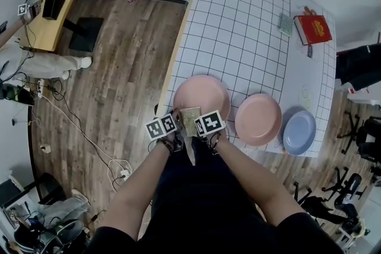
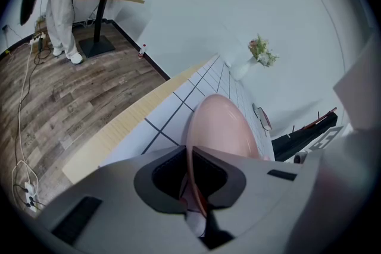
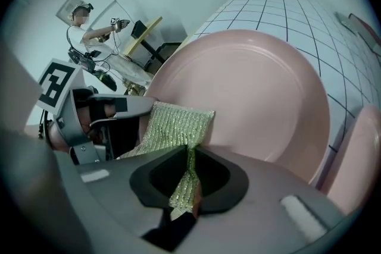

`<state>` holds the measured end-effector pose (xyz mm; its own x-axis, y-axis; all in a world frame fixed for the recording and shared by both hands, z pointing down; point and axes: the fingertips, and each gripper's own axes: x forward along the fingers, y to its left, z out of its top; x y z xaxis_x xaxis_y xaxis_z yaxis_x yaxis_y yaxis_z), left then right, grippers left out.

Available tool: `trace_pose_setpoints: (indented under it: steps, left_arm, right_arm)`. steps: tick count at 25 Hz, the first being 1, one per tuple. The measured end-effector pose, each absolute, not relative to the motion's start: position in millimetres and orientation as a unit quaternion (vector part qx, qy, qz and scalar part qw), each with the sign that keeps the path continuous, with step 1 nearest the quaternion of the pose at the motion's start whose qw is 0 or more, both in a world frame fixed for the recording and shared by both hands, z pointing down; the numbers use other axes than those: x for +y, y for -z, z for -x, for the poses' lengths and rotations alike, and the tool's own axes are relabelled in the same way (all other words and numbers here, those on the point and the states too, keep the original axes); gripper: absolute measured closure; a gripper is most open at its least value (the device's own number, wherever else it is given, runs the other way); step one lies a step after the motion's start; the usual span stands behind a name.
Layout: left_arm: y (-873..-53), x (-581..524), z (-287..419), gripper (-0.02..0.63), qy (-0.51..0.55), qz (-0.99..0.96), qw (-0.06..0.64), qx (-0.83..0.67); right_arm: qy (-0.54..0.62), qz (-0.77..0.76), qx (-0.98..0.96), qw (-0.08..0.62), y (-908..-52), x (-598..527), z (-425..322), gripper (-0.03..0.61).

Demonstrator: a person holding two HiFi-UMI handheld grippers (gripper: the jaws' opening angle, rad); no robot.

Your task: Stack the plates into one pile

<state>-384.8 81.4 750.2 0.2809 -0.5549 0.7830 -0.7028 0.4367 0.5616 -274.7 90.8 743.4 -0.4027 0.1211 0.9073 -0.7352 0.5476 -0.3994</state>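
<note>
Left gripper (image 2: 189, 172) is clamped on the near rim of the pink plate (image 2: 220, 125) at lower centre of the head view, apparently to steady it. Right gripper (image 3: 189, 178) pinches a green scouring cloth (image 3: 175, 128) over that rim. The second pink plate (image 1: 258, 119) and blue plate (image 1: 299, 132) lie to the right, unstacked.

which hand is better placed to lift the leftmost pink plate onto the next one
Left. The left gripper is shut on the rim of the pink plate, so it can likely lift it straight away. The right gripper is busy holding a green cloth.
</note>
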Motion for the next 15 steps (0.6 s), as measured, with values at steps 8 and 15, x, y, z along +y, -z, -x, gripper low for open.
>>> trace_pose_setpoints:
  steps: [8,15]
  left_arm:
    - [-747,83,384,0.535,-0.054,-0.541,0.596,-0.591]
    - [-729,79,391,0.491,-0.057,-0.563,0.559,-0.606]
  right_arm:
    - [-0.446,-0.244,-0.735,0.449,-740,84,270,0.523]
    - [-0.439,-0.273,-0.747,0.419,-728,71,262,0.523]
